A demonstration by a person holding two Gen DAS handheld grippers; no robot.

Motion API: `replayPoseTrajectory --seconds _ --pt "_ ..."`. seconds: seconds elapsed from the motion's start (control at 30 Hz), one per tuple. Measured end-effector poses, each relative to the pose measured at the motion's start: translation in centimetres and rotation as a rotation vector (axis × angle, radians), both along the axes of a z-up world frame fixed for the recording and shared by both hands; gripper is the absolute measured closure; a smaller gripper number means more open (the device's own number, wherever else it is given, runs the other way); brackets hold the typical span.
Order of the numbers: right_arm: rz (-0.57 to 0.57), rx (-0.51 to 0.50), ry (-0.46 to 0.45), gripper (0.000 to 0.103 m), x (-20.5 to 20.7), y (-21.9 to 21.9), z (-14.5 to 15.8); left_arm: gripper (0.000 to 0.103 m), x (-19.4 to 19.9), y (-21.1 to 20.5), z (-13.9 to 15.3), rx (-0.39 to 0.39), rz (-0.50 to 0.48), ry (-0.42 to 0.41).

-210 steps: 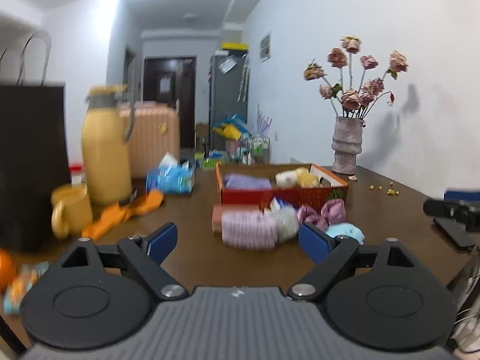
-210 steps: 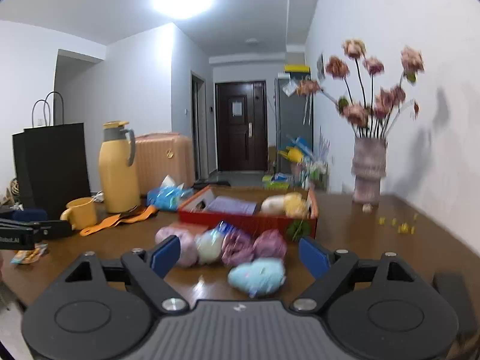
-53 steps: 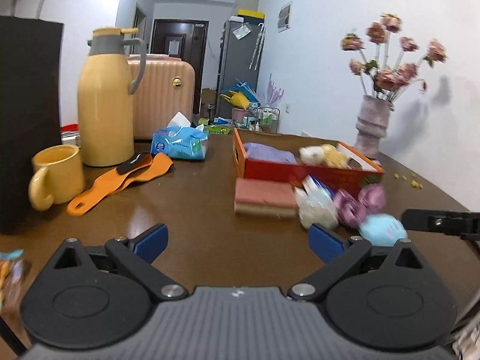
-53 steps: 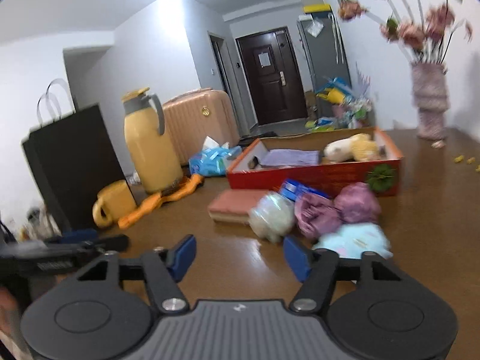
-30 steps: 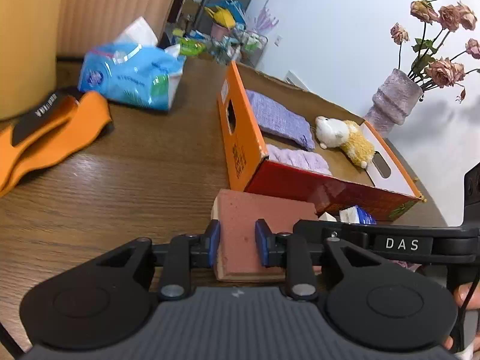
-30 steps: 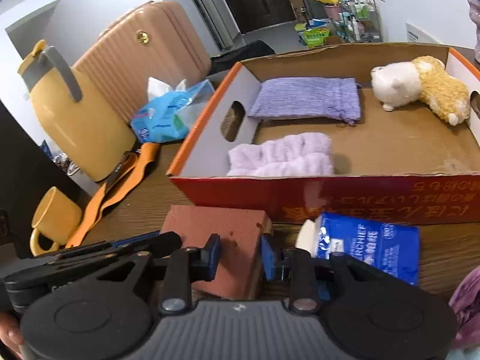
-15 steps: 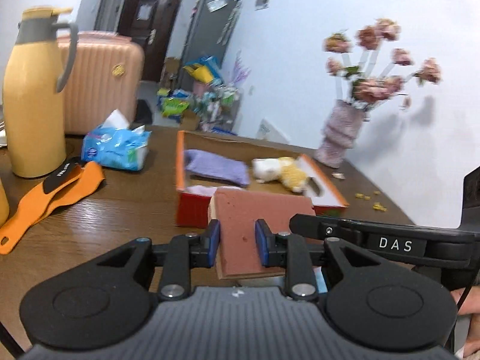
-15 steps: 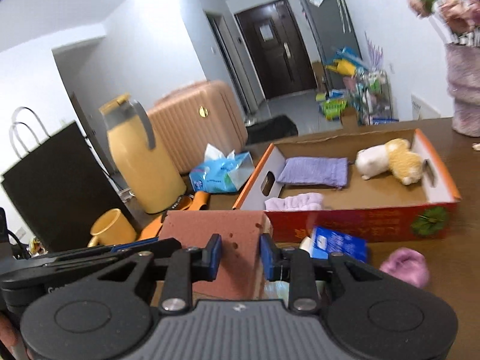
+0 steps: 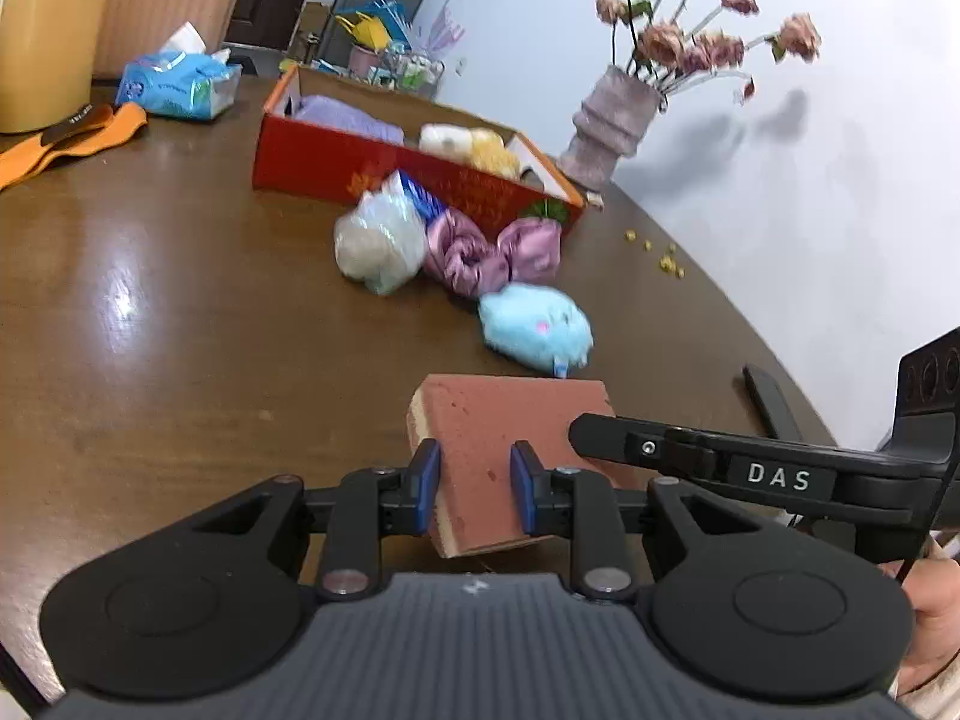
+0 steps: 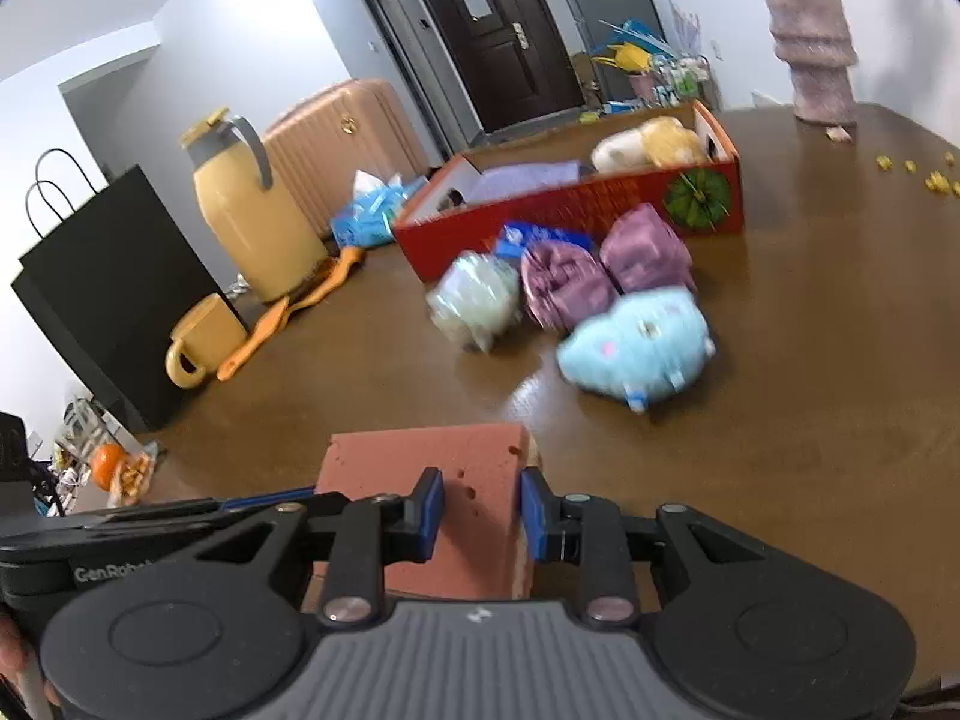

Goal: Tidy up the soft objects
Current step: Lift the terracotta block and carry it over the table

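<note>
Both grippers are clenched on the same reddish-brown sponge block (image 9: 510,420), held above the near part of the brown table (image 9: 180,330): the left gripper (image 9: 474,492) pinches its left end, the right gripper (image 10: 480,513) its right end. Farther off lie a light blue plush (image 10: 639,345), two purple scrunchies (image 10: 564,288) and a bagged white plush (image 10: 474,300), just in front of the red cardboard box (image 10: 576,204), which holds a purple pouch (image 9: 354,117) and a white-and-yellow plush (image 10: 648,144)

right gripper (image 10: 477,507) clamping red sponge (image 10: 441,480), left gripper (image 10: 180,513) alongside
</note>
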State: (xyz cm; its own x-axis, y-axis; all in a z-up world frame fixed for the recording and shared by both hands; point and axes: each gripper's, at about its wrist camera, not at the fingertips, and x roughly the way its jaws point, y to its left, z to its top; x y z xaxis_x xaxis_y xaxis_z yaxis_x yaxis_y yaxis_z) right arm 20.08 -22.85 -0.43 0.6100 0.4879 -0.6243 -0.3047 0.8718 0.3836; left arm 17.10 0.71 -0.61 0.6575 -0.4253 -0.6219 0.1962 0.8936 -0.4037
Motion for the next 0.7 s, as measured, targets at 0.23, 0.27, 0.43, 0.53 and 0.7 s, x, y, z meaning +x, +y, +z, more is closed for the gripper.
replayPoseTrajectory --seconds 0.23,0.27,0.43,0.53,0.7 --pt "-0.052 -0.012 -0.028 0.07 -1.3 -0.1 -2.9 0.077 0.7 -0.1 -2.7 -0.021 -0.015 0.068" --pt "-0.062 -0.005 -0.038 0.07 -1.5 -0.2 -3.3 0.077 0.8 0.0 -2.7 -0.017 -0.026 0.056" --pt "-0.094 0.02 -0.098 0.061 -2.1 -0.5 -4.2 0.06 0.6 0.2 -3.2 -0.019 -0.009 0.001" --pt "-0.11 0.055 -0.117 0.061 -2.4 -0.9 -4.9 0.062 0.8 -0.1 -3.6 -0.014 -0.027 -0.016" --pt "-0.106 0.094 -0.101 0.071 -2.4 -1.2 -4.9 0.074 1.4 0.1 -3.6 -0.065 -0.049 -0.002"
